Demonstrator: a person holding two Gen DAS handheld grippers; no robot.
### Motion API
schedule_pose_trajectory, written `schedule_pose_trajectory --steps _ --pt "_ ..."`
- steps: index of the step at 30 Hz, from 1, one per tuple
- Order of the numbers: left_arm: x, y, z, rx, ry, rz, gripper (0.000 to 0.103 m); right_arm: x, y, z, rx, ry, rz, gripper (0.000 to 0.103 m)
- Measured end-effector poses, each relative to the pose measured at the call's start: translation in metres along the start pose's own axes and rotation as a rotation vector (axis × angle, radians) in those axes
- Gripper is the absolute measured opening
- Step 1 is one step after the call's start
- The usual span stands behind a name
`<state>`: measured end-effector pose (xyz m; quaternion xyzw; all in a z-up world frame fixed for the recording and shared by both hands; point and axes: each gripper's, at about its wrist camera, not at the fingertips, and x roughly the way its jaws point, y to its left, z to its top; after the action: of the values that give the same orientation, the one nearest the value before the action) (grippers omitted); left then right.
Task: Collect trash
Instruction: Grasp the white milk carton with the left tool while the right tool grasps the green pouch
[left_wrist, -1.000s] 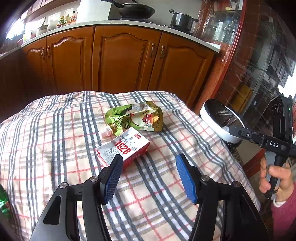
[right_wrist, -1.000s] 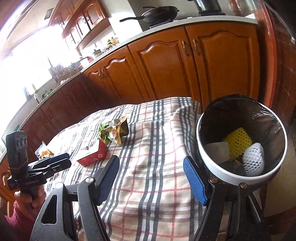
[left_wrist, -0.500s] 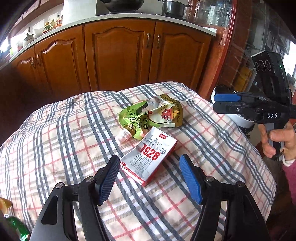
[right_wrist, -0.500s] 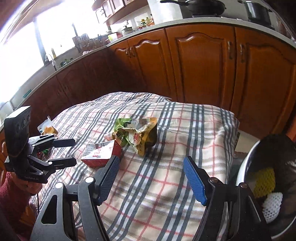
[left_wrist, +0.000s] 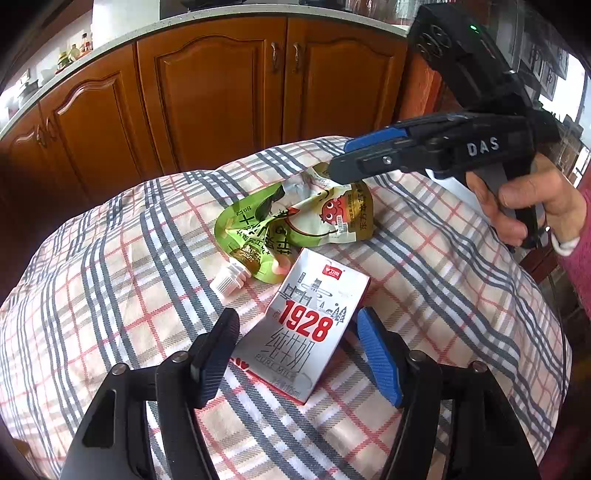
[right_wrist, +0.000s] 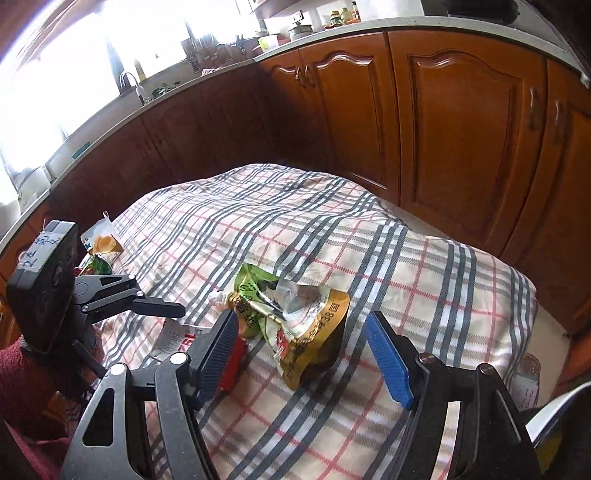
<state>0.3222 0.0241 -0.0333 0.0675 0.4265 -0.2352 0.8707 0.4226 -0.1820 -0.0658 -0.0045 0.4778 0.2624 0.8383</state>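
One milk carton (left_wrist: 308, 328) between closing left claw (left_wrist: 295, 354), one pouch (right_wrist: 295, 325) between spread right claw (right_wrist: 303, 354)

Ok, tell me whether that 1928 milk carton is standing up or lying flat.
Lying flat. The milk carton rests on its broad side on the plaid cloth, its printed front facing up, beside the crumpled green pouch.

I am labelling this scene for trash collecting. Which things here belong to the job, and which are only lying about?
For the job:
- milk carton, lying between the closing jaws of the left gripper, not yet pressed
- crumpled green pouch, in front of the open right gripper
- bin, only its white rim shows

Only lying about:
- plaid cloth
- wooden cabinets
- bottles on the counter
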Motion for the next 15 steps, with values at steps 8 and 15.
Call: schedule_pose_trajectory --steps 8,15 --pt "-0.009 -0.006 -0.007 0.016 0.029 0.008 0.052 0.043 -0.014 0.02 -0.023 0.125 0.061 0.073" --pt "-0.022 0.004 -0.018 -0.081 0.038 -0.02 0.048 0.032 -0.012 -0.005 0.038 0.133 0.086 0.03"
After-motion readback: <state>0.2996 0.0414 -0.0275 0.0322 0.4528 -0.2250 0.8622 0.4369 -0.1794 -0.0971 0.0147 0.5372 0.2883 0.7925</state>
